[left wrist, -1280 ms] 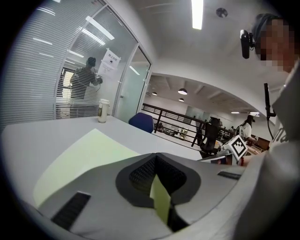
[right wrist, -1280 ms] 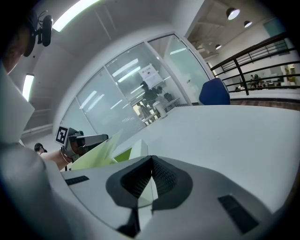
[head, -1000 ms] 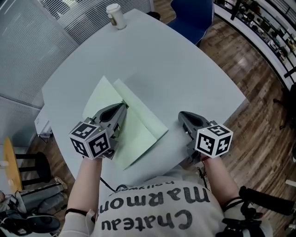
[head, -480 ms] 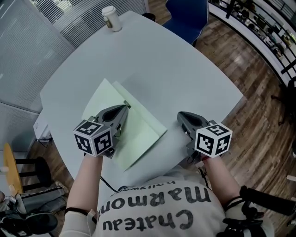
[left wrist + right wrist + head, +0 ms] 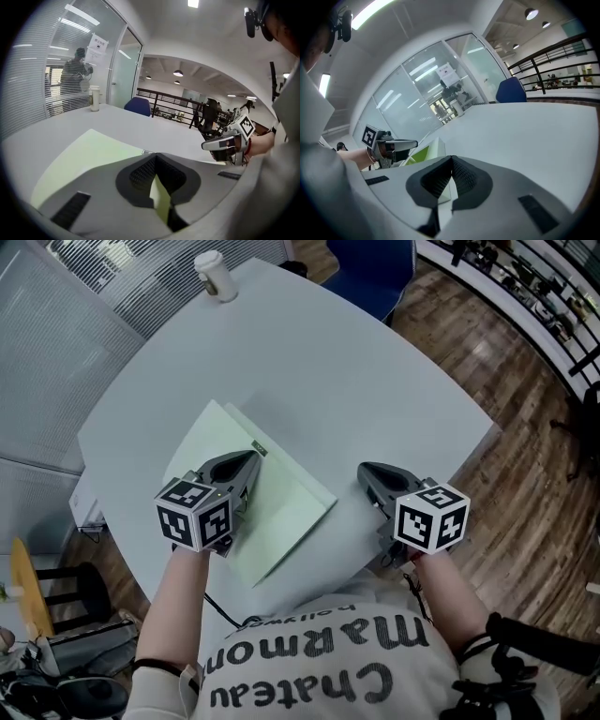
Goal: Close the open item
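The pale green paper folder (image 5: 286, 507) lies almost shut on the white counter (image 5: 375, 381). It looks light, thin and floppy, likely best pressed flat along its free edge. The left tongs (image 5: 251, 458) are closed and empty over its top edge, and the right tongs (image 5: 364, 470) are closed and empty beside it. Nothing on the folder is legible, while the shirt (image 5: 309, 662) reads "Chateau Marmon".

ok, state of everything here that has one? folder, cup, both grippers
green folder: cover folded down, about flat on the table, leaves offset along the left edge.
left gripper: jaws shut, nothing held, over the folder.
right gripper: jaws shut, nothing held, over bare table beside the folder.
cup: upright, lid on, near the table's far edge.
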